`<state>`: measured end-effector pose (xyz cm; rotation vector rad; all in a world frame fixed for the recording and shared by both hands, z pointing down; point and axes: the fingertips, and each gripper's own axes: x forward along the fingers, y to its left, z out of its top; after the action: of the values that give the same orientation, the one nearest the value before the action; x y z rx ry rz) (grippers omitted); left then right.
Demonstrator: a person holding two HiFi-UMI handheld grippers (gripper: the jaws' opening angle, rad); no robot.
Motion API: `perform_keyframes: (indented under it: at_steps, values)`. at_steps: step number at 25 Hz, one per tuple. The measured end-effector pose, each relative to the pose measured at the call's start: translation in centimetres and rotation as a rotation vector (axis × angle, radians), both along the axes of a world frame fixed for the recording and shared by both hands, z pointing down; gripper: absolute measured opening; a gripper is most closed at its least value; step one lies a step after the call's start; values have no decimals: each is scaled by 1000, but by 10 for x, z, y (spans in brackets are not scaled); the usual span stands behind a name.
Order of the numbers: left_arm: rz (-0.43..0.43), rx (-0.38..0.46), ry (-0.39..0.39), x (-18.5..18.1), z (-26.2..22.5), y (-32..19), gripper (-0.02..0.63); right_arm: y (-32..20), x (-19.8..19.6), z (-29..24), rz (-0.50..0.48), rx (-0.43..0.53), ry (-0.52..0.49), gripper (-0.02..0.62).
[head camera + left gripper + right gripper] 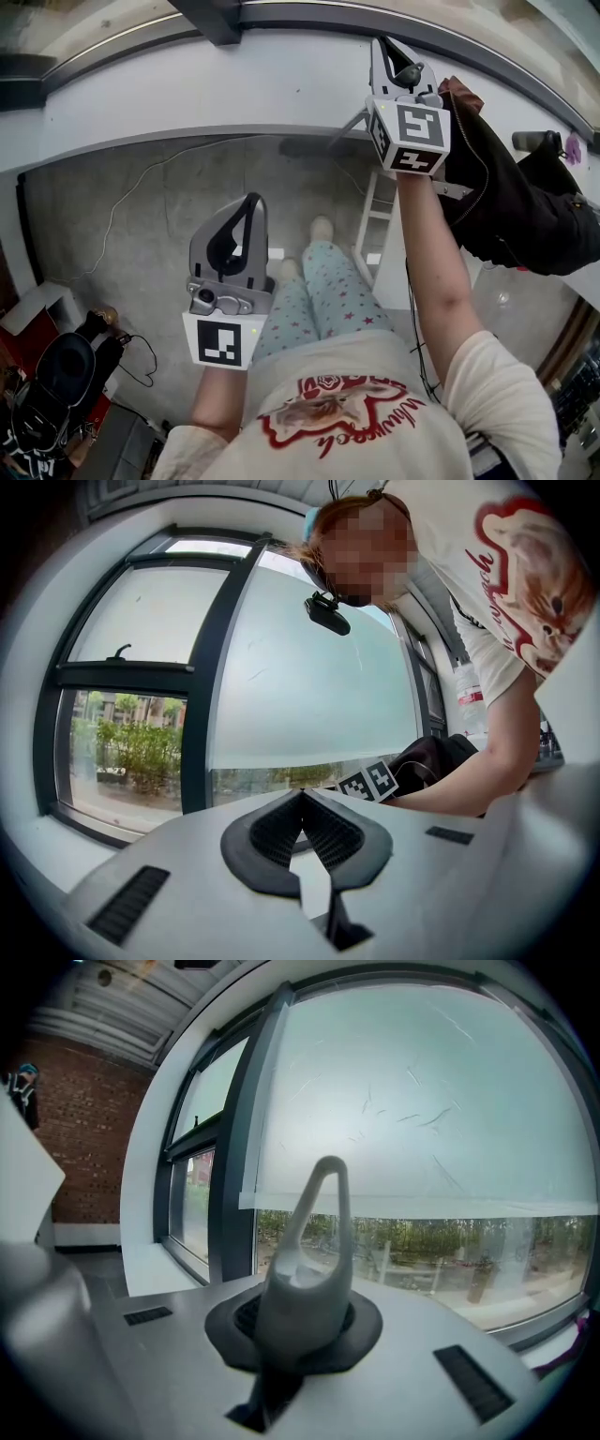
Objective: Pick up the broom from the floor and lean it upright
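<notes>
In the right gripper view, the grey hanging loop (315, 1241) at the end of the broom's handle stands up between the black pads, and my right gripper (300, 1321) is shut on it, in front of a frosted window. The head view shows that gripper (395, 52) raised at the upper right by the white wall. A thin grey shaft (349, 128) slants from under it toward a dark patch at the wall's foot; I cannot tell whether that patch is the broom's head. My left gripper (253, 200) hangs lower, over the floor, shut and empty, its tips (300, 795) meeting.
A black jacket (516, 206) lies heaped at the right beside my right arm. A white step stool (375, 225) stands by my feet. A cable (141, 187) trails over the grey floor, and dark bags (56, 375) sit at the lower left.
</notes>
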<state>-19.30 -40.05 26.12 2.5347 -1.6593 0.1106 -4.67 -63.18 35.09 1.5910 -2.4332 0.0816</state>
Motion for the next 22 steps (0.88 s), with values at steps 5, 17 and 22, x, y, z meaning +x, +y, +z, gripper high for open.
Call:
perform_keyframes:
  at_steps: [5,17,22]
  values:
    - [6,19,8,8,-6,-4,17,12,8,-4,31,-58,-55,24]
    - [46,25,18,19,-13,-12,17,20,21,-77,88,22,17,25]
    - [55,29,18,23,-18,-15,17,23,28,-123,115,123,-4,25]
